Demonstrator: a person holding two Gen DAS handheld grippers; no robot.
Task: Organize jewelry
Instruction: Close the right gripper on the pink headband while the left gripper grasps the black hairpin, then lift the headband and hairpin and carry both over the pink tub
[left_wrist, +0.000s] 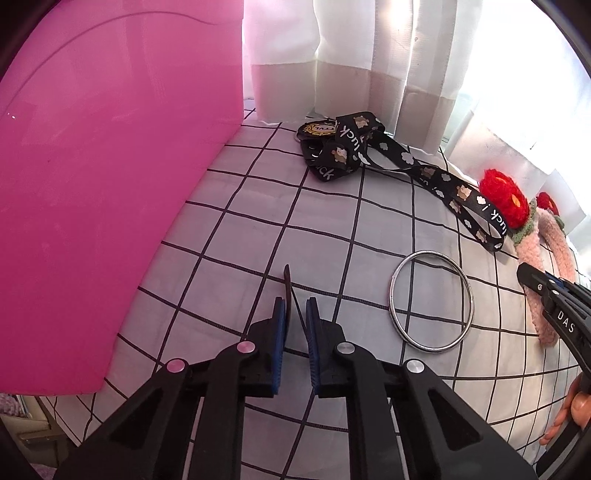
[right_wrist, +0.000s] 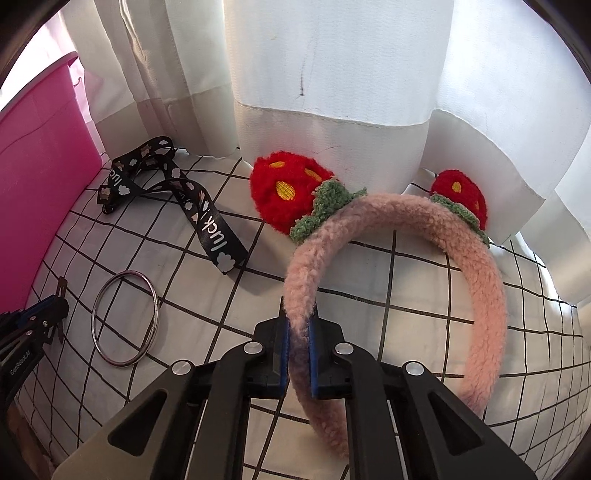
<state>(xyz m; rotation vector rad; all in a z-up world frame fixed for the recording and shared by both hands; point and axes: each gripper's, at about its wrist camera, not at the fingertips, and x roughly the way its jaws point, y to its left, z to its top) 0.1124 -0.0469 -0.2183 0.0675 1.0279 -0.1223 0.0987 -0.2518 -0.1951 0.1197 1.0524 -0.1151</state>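
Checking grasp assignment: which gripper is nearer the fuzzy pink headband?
Right. The right gripper is shut on the pink headband; the left gripper sits beyond the metal ring, apart from it.

The headband (right_wrist: 487, 295) is covered in pink, fuzzy plush; its strawberries (right_wrist: 284, 188) are red pile with green knitted leaves. The ring (left_wrist: 431, 300) is polished, smooth metal. The lanyard (left_wrist: 436, 177) is black woven ribbon with a slight sheen. The pink bin (left_wrist: 110, 166) is glossy, smooth plastic. The checked cloth (left_wrist: 258, 229) is matt fabric. The curtain (right_wrist: 332, 92) is white matt cloth. The fingers (right_wrist: 283, 354) carry blue ribbed pads on matt black plastic.
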